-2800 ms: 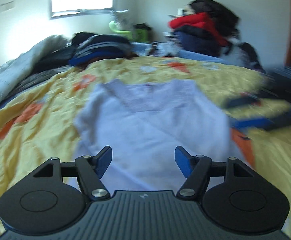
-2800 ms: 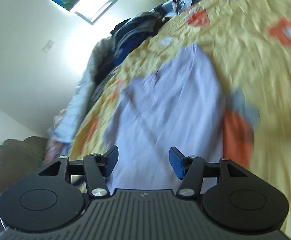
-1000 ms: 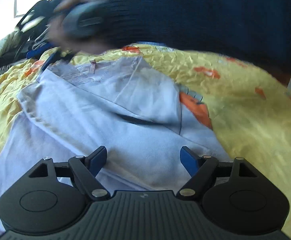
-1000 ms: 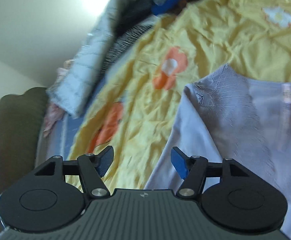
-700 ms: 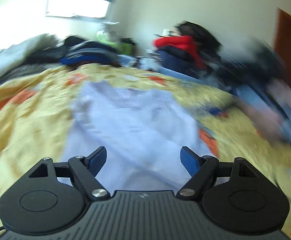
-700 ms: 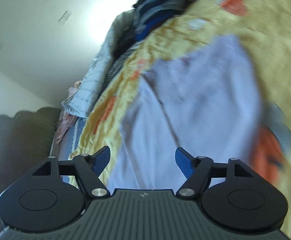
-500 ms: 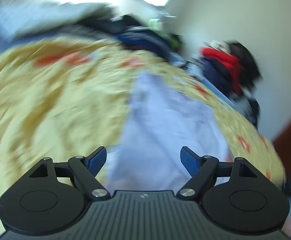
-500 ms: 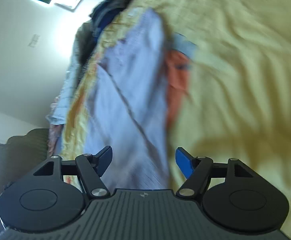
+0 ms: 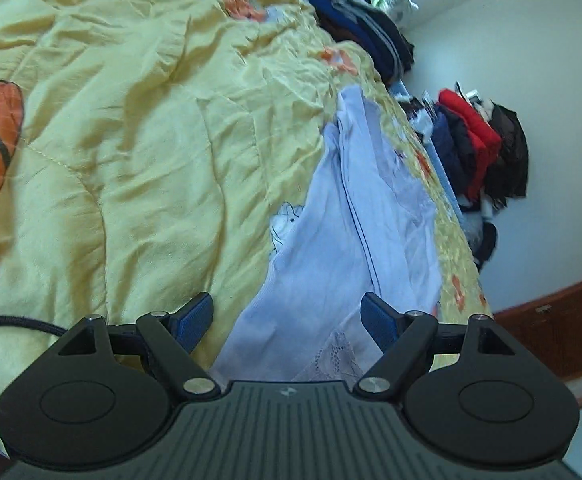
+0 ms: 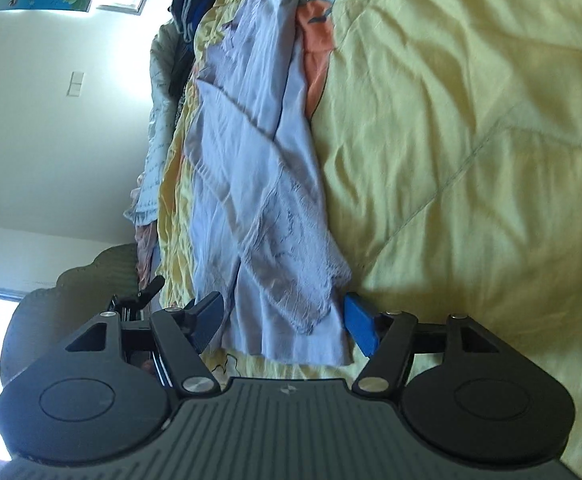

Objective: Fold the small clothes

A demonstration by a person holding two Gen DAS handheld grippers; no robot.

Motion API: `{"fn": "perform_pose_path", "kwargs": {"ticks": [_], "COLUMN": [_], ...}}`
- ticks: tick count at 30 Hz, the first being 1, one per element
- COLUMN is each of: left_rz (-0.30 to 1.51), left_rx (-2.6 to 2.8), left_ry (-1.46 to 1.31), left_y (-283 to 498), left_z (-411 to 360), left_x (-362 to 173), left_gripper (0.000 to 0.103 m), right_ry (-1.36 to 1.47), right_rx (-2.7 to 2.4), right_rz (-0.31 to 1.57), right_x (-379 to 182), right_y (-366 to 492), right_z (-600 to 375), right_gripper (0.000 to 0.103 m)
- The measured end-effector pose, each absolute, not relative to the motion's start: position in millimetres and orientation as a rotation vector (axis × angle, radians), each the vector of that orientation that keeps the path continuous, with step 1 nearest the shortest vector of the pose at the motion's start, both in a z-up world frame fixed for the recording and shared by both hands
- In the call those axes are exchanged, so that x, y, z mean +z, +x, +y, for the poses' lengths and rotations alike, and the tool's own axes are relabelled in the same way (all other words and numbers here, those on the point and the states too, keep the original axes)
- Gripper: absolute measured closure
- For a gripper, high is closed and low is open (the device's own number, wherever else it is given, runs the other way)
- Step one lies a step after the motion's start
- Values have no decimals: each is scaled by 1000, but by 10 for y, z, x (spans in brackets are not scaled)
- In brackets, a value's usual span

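Observation:
A pale lilac garment [image 9: 355,216] with a lace-trimmed edge lies partly folded on the yellow bedspread [image 9: 131,140]. In the left wrist view it stretches away from my left gripper [image 9: 289,320], which is open with the near end of the cloth between its blue fingers. In the right wrist view the same garment [image 10: 251,152] runs from the fingers up the frame. My right gripper [image 10: 283,322] is open around its lace corner [image 10: 307,280], jaws apart on either side.
Piles of dark, blue and red clothes [image 9: 475,148] sit along the far side of the bed by the wall. A grey quilt [image 10: 157,92] and a dark headboard [image 10: 71,280] lie beyond the garment. A black cable [image 9: 15,322] crosses the bedspread at left.
Both grippers have swung round and dropped low to opposite ends of the garment, each now straddling an edge of it. One side of the garment has been folded over since the earliest frames.

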State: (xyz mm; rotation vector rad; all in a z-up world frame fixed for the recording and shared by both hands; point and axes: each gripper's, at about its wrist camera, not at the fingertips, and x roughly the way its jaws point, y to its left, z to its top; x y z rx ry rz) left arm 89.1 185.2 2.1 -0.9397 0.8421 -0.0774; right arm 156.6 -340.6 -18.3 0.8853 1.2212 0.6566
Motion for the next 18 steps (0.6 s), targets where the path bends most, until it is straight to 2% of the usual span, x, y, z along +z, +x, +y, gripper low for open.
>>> {"fn": "perform_pose_path", "kwargs": {"ticks": [9, 18], "left_rz": [1032, 1041], "left_rx": [-309, -356], "left_ry": [-952, -916], "left_y": [1159, 1302], "left_z": [1843, 1851], "left_x": [-46, 1], "left_gripper": [22, 23], "right_ry": [880, 906], "right_rx": [656, 647], "right_rz": [1219, 1248], "right_x": [-180, -228], "right_y": [1545, 1586], "right_z": [-3324, -3331], "right_gripper": [31, 32]}}
